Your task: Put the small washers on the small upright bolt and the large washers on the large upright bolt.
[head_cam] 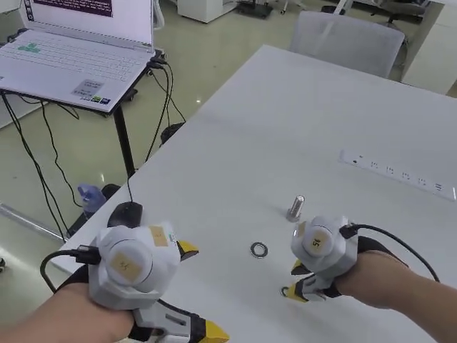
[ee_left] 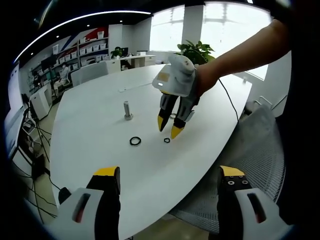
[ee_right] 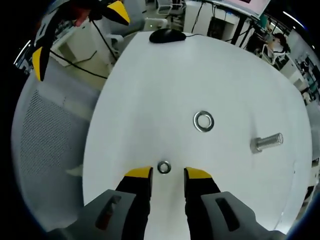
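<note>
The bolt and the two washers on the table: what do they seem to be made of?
The bolt looks like bare metal, probably steel: silver-grey with a bright sheen along its shaft. The larger washer and the small washer look like the same metal: grey rings with light glints. Plating or exact alloy cannot be told.

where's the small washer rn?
In the right gripper view the small washer lies on the table, just off the open tips of the right gripper, nearer than the large washer and the bolt.
</note>
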